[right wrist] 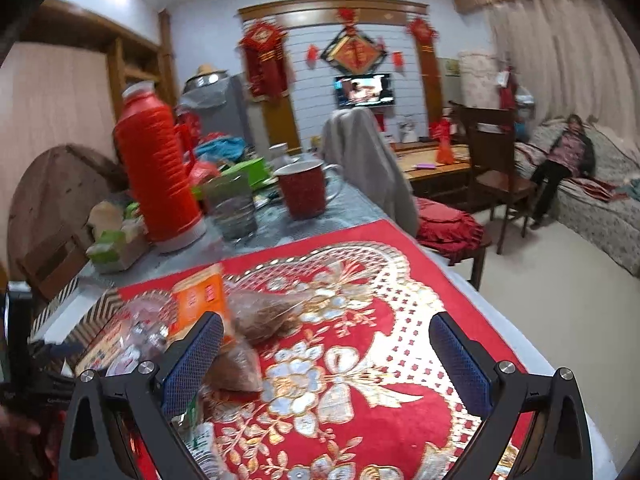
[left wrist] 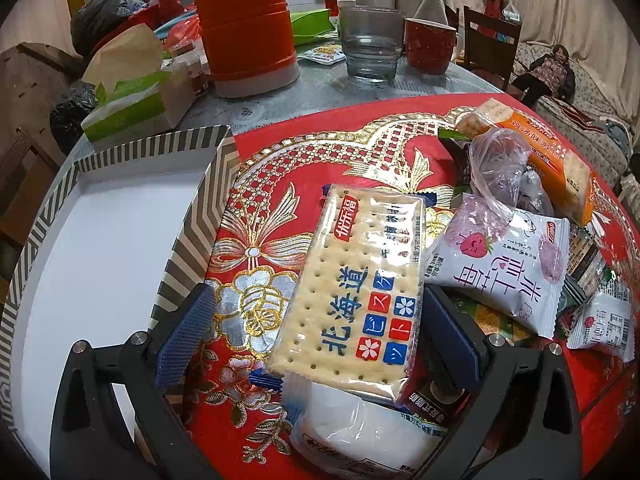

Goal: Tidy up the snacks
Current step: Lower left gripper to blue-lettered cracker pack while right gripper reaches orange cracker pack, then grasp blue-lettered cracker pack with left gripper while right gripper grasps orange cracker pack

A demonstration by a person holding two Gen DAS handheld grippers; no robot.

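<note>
My left gripper (left wrist: 316, 332) is open around a clear cracker pack with blue and red squares (left wrist: 352, 280), which lies on a white snack pack (left wrist: 360, 436); its pads stand apart from the pack's sides. An empty striped box with a white floor (left wrist: 100, 248) stands to the left. A heap of snacks lies to the right: a white strawberry pack (left wrist: 504, 264), an orange cracker pack (left wrist: 552, 160) and a clear plastic bag (left wrist: 496, 160). My right gripper (right wrist: 326, 354) is open and empty over the red cloth (right wrist: 380, 320), with bagged brown snacks (right wrist: 256, 316) beside its left finger.
A red thermos (left wrist: 244, 20), a glass (left wrist: 370, 44), a red mug (left wrist: 430, 46) and a green tissue pack (left wrist: 132, 108) stand at the back of the table. A chair with a grey cloth (right wrist: 364, 164) stands behind. The table's right edge (right wrist: 500, 320) drops to the floor.
</note>
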